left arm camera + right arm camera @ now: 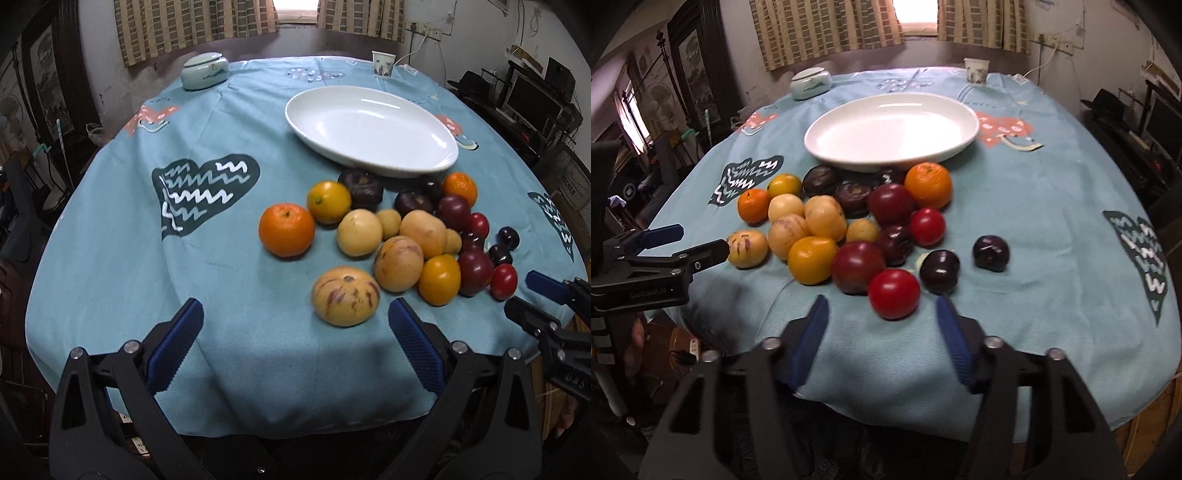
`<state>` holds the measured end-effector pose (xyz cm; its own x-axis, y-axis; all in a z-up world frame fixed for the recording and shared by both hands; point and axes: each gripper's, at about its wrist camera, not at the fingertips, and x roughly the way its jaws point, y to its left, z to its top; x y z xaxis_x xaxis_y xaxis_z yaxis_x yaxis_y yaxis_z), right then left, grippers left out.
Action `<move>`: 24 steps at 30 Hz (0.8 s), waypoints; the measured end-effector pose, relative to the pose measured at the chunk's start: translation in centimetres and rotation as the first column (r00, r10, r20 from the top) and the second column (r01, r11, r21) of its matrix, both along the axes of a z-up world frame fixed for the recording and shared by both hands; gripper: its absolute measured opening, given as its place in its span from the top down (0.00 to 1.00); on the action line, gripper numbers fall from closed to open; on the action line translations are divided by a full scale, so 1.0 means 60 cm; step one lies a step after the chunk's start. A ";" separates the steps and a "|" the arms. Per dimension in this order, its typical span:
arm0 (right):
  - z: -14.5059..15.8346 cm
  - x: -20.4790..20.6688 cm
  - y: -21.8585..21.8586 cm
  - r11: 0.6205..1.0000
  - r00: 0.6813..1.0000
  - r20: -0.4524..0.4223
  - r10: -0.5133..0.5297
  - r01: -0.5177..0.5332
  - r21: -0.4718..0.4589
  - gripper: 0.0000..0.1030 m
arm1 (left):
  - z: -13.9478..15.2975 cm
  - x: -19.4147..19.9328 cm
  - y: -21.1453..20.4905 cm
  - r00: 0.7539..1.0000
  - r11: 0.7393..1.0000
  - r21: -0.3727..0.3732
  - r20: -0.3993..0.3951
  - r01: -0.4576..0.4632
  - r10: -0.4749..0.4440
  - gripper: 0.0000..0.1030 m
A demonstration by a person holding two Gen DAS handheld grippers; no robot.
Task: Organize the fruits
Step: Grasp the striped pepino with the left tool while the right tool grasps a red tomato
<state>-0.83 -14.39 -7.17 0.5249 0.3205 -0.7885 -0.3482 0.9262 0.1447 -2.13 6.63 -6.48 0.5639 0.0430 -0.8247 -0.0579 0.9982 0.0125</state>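
Note:
A heap of fruit lies on the blue tablecloth in front of an empty white oval plate (373, 129) (892, 133). In it are oranges (286, 230), yellow striped melons (345, 296), dark plums (940, 270) and red tomatoes (894, 293). My left gripper (295, 314) is open and empty, its fingers just short of the nearest striped melon. My right gripper (882, 310) is open and empty, with the nearest red tomato just ahead between its fingertips. Each gripper shows in the other's view, the right one (532, 295) and the left one (690, 240).
A pale green lidded jar (205, 70) (810, 83) and a paper cup (383, 63) (976, 71) stand at the table's far edge. The near table edge lies just under both grippers. Furniture and monitors (533, 99) crowd the right side of the room.

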 end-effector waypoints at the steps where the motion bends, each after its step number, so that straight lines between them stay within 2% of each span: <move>1: -0.008 0.006 0.001 1.000 1.000 -0.015 -0.001 0.001 0.003 0.57 | -0.003 0.001 0.003 1.000 1.000 -0.006 -0.009 -0.001 0.001 0.02; 3: -0.019 0.015 0.002 1.000 1.000 -0.014 -0.015 0.015 -0.012 0.62 | -0.007 0.003 0.006 1.000 1.000 -0.014 -0.018 -0.003 0.003 0.02; 4: -0.025 0.022 0.004 0.999 1.000 -0.007 -0.027 0.027 -0.032 0.68 | -0.009 0.004 0.008 1.000 1.000 -0.018 -0.020 -0.003 0.002 0.02; 7: -0.032 0.032 -0.004 0.999 0.999 -0.012 -0.043 0.043 0.002 0.69 | -0.016 0.010 0.011 0.999 0.999 -0.034 -0.036 -0.002 0.001 0.02; 13: -0.033 0.032 -0.011 0.999 0.999 -0.028 -0.037 0.038 0.007 0.69 | -0.040 0.032 0.001 0.996 0.996 -0.083 -0.083 0.015 -0.021 0.02; 14: -0.033 0.035 -0.013 0.999 0.999 -0.033 -0.038 0.039 0.017 0.69 | -0.047 0.037 -0.003 0.996 0.995 -0.099 -0.089 0.022 -0.031 0.05; 16: -0.034 0.037 -0.012 0.999 0.999 -0.033 -0.034 0.034 0.020 0.69 | -0.051 0.043 -0.008 0.996 0.993 -0.112 -0.077 0.032 -0.041 0.32; 17: -0.034 0.039 -0.012 0.999 0.999 -0.034 -0.031 0.032 0.022 0.69 | -0.054 0.047 -0.010 0.995 0.988 -0.145 -0.075 0.053 -0.065 0.40; 18: -0.035 0.039 -0.012 0.999 0.999 -0.035 -0.030 0.031 0.027 0.69 | -0.053 0.048 -0.012 0.994 0.983 -0.168 -0.068 0.068 -0.080 0.54; 24: -0.033 0.036 -0.017 0.998 0.999 -0.034 -0.030 0.031 0.050 0.70 | -0.038 0.044 -0.029 0.992 0.976 -0.184 -0.025 0.116 -0.122 0.56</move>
